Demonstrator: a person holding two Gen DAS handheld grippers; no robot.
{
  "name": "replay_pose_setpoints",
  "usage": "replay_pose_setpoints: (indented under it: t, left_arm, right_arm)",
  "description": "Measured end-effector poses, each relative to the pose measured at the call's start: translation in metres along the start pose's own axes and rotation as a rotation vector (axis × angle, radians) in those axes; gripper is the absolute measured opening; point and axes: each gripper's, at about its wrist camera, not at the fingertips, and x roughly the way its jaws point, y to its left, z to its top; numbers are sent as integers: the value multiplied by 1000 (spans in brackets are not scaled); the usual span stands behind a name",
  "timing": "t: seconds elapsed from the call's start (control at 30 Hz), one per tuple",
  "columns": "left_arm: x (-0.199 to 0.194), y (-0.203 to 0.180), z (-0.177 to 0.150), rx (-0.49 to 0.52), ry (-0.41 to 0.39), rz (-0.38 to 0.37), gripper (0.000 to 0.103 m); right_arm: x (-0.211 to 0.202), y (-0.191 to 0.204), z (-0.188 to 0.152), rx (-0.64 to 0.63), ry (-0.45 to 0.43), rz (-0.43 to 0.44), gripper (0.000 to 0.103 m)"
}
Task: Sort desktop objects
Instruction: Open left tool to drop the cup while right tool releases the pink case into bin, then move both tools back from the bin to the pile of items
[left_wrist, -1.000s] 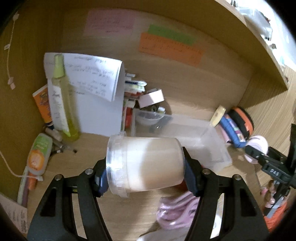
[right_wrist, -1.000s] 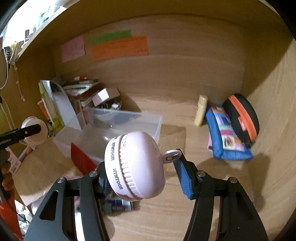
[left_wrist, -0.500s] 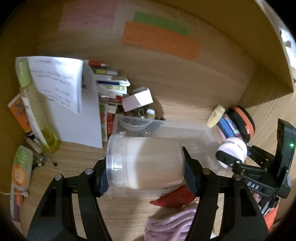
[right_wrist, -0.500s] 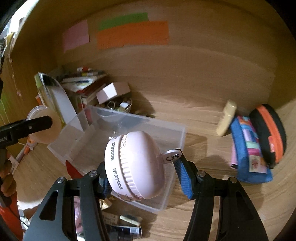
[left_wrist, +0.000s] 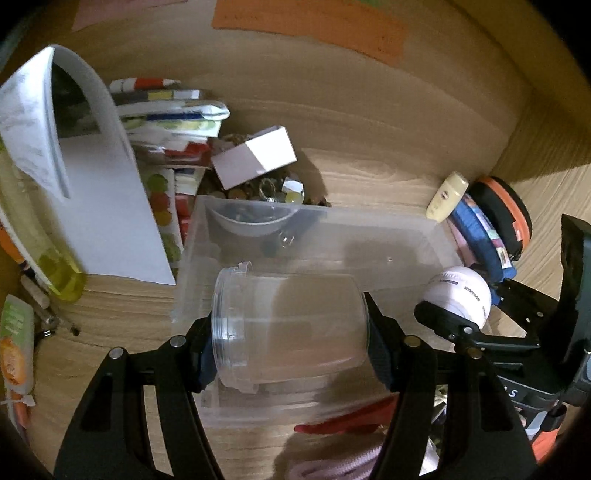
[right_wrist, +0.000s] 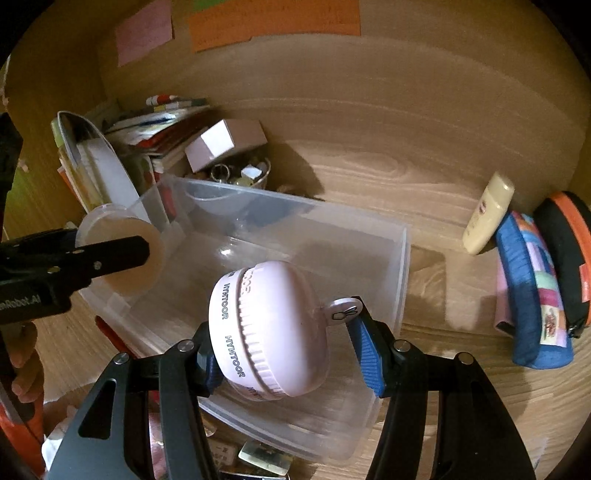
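My left gripper (left_wrist: 291, 332) is shut on a clear plastic jar (left_wrist: 288, 325), held sideways over the near left part of a clear plastic bin (left_wrist: 388, 225). My right gripper (right_wrist: 288, 350) is shut on a round pink case (right_wrist: 269, 328) marked HYNTOOR, held over the bin (right_wrist: 402, 266) near its front right part. The pink case also shows in the left wrist view (left_wrist: 458, 295), at the bin's right end. The jar and left gripper show in the right wrist view (right_wrist: 122, 254), at the bin's left edge. The bin looks empty inside.
A stack of books and papers (left_wrist: 170, 122), a white box (left_wrist: 255, 155) and a bowl of small items (left_wrist: 266, 195) stand behind the bin. A cream tube (right_wrist: 487, 214), a blue pouch (right_wrist: 532, 295) and a black-orange case (right_wrist: 569, 251) lie right. A yellow bottle (left_wrist: 55, 269) stands left.
Both grippers have moved forward and down over the clear bin with their objects still held. The bin now fills the middle of both views.
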Motion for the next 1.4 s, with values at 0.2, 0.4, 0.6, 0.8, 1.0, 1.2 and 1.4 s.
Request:
replay_pose_setpoints:
  t: [0.2,0.4,0.6,0.8,1.0,1.2,1.4]
  left_arm:
    - [19,-2,-3,22,48,0,66]
    - [24,-8,-4,63,35,46,66]
    - [28,-17,-8,120,13,117,67]
    - [24,-12,-6,99,16,94,75]
    - [14,-12,-7,84,-1,71,83]
    - [-8,-15,-6,76,-65,76,96]
    - [-39,-11,-10,73,-106,74,97]
  right_arm:
    - [7,3,-1,-12,23,30,54]
    - [14,14,-4,-46,40,19,55]
    - [13,17,-5,-41,32,17,55]
    - [14,17,-6,-34,21,10,61]
    - [9,21,-9,-43,-8,-8,79]
    - [-10,28,-8,-83,-63,-54,85]
    - [-37,21,-8,-55,-86,-54,85]
